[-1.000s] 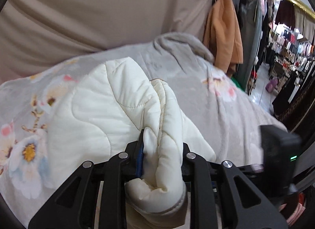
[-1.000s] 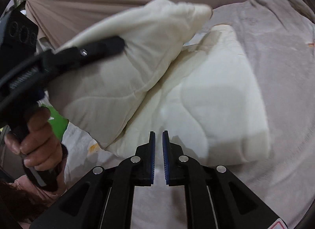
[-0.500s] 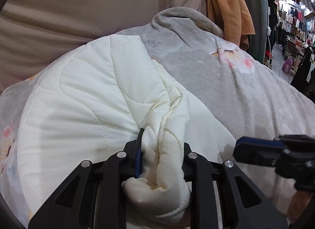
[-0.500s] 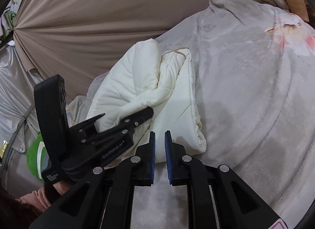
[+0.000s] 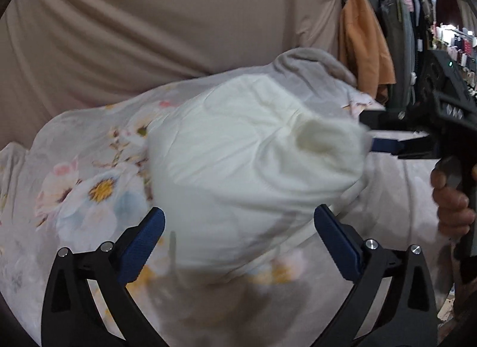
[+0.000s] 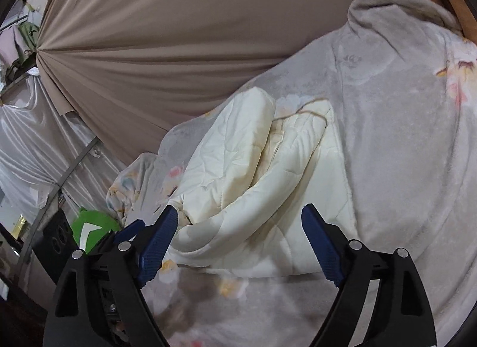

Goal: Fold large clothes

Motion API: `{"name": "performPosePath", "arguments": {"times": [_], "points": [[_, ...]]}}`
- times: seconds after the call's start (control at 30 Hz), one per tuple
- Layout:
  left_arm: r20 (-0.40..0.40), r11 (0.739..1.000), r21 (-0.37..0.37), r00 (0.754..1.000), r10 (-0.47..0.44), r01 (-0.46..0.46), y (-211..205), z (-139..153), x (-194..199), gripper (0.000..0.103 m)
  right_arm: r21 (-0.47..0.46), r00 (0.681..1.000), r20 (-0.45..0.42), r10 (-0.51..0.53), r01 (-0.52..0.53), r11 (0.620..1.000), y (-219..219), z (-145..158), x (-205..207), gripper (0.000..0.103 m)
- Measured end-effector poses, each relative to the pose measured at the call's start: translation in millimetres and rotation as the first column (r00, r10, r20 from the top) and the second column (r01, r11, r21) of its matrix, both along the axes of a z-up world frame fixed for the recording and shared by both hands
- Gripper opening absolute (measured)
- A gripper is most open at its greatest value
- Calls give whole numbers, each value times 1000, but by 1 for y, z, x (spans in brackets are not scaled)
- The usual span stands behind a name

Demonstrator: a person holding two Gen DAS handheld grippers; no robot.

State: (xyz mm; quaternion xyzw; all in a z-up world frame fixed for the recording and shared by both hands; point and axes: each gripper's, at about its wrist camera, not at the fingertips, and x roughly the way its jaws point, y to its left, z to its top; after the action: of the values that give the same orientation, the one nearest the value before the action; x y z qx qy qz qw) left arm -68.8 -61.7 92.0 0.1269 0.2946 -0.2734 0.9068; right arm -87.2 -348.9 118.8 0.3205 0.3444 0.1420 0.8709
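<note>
A cream quilted jacket [image 5: 238, 162] lies bundled and folded on a grey floral blanket [image 5: 89, 186]; it also shows in the right wrist view [image 6: 262, 186]. My left gripper [image 5: 238, 239] is open and empty, its blue pads just short of the jacket's near edge. My right gripper [image 6: 238, 242] is open and empty, close in front of the jacket. In the left wrist view the right gripper [image 5: 384, 138] sits at the jacket's right side, held by a hand. The left gripper's tips [image 6: 140, 227] show at the lower left of the right wrist view.
A beige draped curtain [image 6: 179, 48] hangs behind the blanket. An orange garment [image 5: 363, 45] and other clothes hang at the right, with shop racks beyond. A green object [image 6: 92, 230] sits low at the left, beside silver fabric [image 6: 26, 150].
My left gripper has let go of the jacket fold and opened wide. My right gripper has opened from shut. The jacket now rests on the blanket.
</note>
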Motion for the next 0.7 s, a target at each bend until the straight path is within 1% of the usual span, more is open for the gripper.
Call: {"name": "performPosePath", "arguments": {"times": [0.07,0.1,0.13,0.2,0.23,0.33,0.4,0.47,0.53,0.6,0.63,0.67,0.7], "points": [[-41,997,59,997,61,-58,11,-21,10,98,58,998,-54,45,-42,997,9,-10,14,84],[-60,994,76,995,77,-72,15,-29,14,98,87,995,-69,66,-60,994,13,-13,20,84],[-73,993,85,994,84,-78,17,-37,19,98,97,994,-80,77,-69,993,17,-14,26,84],[-71,991,96,993,99,-92,17,-48,24,98,88,992,-91,90,-82,993,22,-14,39,84],[-74,990,104,992,105,-97,14,-53,28,98,81,990,-109,94,-86,993,25,-13,47,84],[-105,991,85,988,112,-104,14,-61,37,98,87,983,-154,101,-89,992,28,-10,61,85],[-118,991,79,986,120,-111,17,-66,40,98,58,986,-131,102,-96,994,32,3,62,85],[-120,988,93,984,133,-122,17,-70,43,98,-15,988,-112,106,-108,994,43,12,66,86],[-122,987,94,983,138,-127,17,-73,46,96,-79,985,-131,111,-122,989,54,14,73,86],[-131,990,83,983,126,-116,17,-72,47,77,-168,980,-148,132,-156,973,71,13,82,84],[-137,991,75,983,121,-112,16,-70,47,73,-209,978,-146,147,-175,962,78,13,86,72],[-146,991,65,981,127,-119,18,-66,48,68,-258,976,-140,167,-199,945,84,13,89,48],[-158,991,51,979,132,-125,20,-63,48,66,-285,975,-131,181,-212,935,86,15,90,36]]}}
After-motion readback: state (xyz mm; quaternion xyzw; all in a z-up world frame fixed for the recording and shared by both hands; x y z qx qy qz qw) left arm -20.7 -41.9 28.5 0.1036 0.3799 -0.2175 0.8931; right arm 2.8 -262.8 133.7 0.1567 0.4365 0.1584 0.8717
